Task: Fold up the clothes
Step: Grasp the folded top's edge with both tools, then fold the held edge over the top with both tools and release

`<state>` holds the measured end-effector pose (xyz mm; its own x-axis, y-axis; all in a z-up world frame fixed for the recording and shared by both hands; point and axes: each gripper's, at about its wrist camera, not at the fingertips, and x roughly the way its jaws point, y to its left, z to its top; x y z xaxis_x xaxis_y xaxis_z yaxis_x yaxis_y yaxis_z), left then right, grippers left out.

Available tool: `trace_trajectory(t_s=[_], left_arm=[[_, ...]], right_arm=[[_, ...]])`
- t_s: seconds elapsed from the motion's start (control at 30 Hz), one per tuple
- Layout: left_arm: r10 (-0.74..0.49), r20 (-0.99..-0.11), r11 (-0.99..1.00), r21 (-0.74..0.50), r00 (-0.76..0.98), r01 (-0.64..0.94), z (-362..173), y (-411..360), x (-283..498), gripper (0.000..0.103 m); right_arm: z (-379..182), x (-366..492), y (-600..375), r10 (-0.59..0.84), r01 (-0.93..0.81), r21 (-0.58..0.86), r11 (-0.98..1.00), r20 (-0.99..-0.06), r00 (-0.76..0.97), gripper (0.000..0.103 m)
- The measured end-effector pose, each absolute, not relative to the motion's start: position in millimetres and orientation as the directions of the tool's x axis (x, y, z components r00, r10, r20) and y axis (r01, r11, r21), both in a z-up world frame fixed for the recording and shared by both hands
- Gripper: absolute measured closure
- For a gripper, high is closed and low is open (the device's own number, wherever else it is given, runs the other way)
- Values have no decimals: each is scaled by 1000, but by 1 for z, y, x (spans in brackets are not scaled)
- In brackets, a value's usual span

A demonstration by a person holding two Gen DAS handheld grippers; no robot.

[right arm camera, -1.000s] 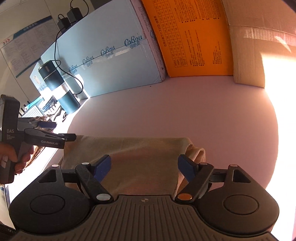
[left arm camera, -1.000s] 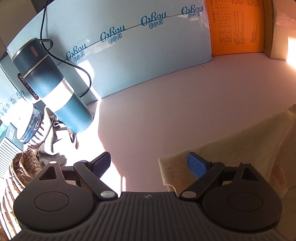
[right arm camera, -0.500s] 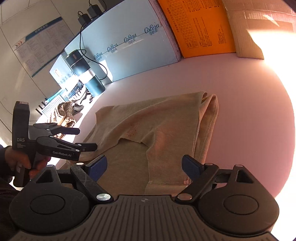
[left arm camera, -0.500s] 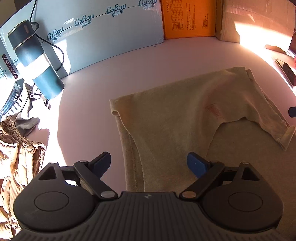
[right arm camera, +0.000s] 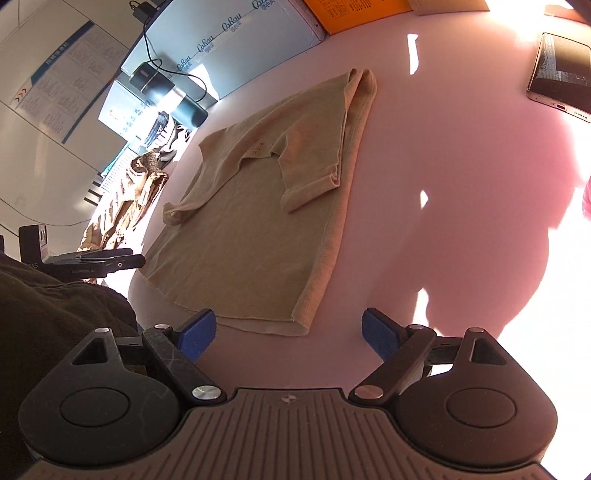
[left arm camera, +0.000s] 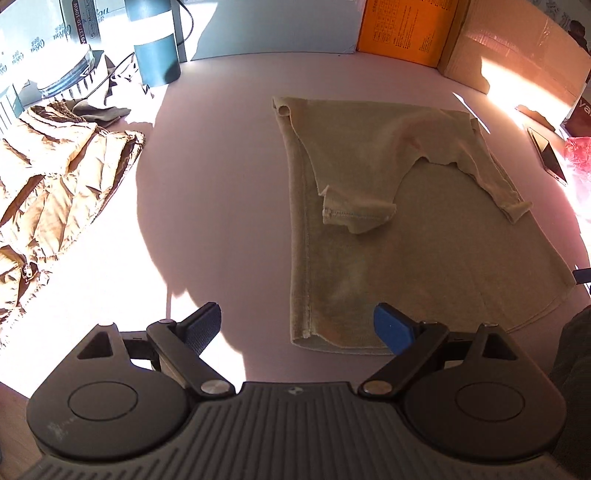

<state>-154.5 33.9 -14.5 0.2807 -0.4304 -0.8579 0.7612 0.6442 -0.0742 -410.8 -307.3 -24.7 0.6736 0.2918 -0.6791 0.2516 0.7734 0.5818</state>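
A: Start at the claws. What are they doing?

B: The left gripper [left arm camera: 299,325] is spread wide with nothing pinched; the shirt's near hem corner lies on the table below the gap between its jaws. The right gripper [right arm camera: 288,332] is also apart and empty, its jaws closing slightly, hovering over the hem's other corner.

A: And the garment itself?

B: A tan shirt [left arm camera: 424,229] lies flat on the pink table [left arm camera: 229,177]. Its long axis runs from the hem nearest the grippers away toward the boxes at the back. Both sleeves [left arm camera: 354,214] are folded inward across the body, so the outline is a long rectangle.

A: Any containers?

B: A dark teal flask [left arm camera: 155,48] stands upright at the far left with a cable beside it; its contents cannot be seen. A pale blue carton [right arm camera: 236,48], an orange box [left arm camera: 402,33] and a brown cardboard box [left arm camera: 517,48] line the back edge.

A: Anything else around?

B: A brown quilted jacket [left arm camera: 51,184] is heaped on the left, and a phone [right arm camera: 561,74] lies flat on the right. Strong sunlight falls across both sides of the table.
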Motion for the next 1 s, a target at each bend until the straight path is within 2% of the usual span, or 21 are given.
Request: trace_trajectory(t_s=[0.2, 0.23, 0.27, 0.3, 0.33, 0.37, 0.4, 0.43, 0.5, 0.67, 0.83, 1.0], left_arm=[[-422, -865, 603, -43, 273, 796, -20, 21, -163, 15], [-427, -865, 590, -44, 265, 806, -20, 21, -164, 26], [-432, -864, 577, -45, 257, 816, -19, 20, -166, 36], [-434, -864, 569, -44, 254, 821, -18, 20, -167, 55], [-436, -863, 564, -43, 253, 825, -16, 19, -167, 72], [-440, -863, 566, -50, 250, 823, -15, 19, -165, 81], [-447, -860, 571, -63, 246, 818, -14, 20, -163, 93], [-456, -856, 577, -77, 243, 813, -12, 21, -161, 95], [-474, -847, 588, -102, 240, 803, -8, 22, -158, 97], [-548, -797, 596, -161, 252, 787, 16, 22, -145, 97], [-614, -734, 600, -195, 290, 776, 41, 0, -108, 97], [-610, -712, 659, -213, 347, 722, 42, -50, -43, 97]], right_arm=[[-31, -396, -302, 296, 244, 593, 768, -665, 686, 16], [-30, -394, -301, 295, 242, 584, 775, -672, 679, 17], [-29, -392, -299, 292, 237, 570, 787, -683, 670, 25], [-29, -390, -298, 295, 230, 556, 799, -694, 656, 51], [-30, -389, -300, 309, 232, 560, 795, -704, 640, 72], [-33, -389, -302, 321, 240, 572, 784, -705, 632, 99], [-36, -389, -303, 331, 248, 584, 773, -704, 628, 98], [-39, -390, -304, 340, 255, 596, 762, -703, 625, 98], [-43, -392, -312, 374, 277, 669, 689, -657, 655, 98], [-34, -388, -332, 433, 222, 835, 504, -466, 771, 98], [-13, -360, -368, 361, 147, 916, 373, -290, 886, 98], [-5, -308, -417, 236, 150, 921, 359, -245, 941, 98]])
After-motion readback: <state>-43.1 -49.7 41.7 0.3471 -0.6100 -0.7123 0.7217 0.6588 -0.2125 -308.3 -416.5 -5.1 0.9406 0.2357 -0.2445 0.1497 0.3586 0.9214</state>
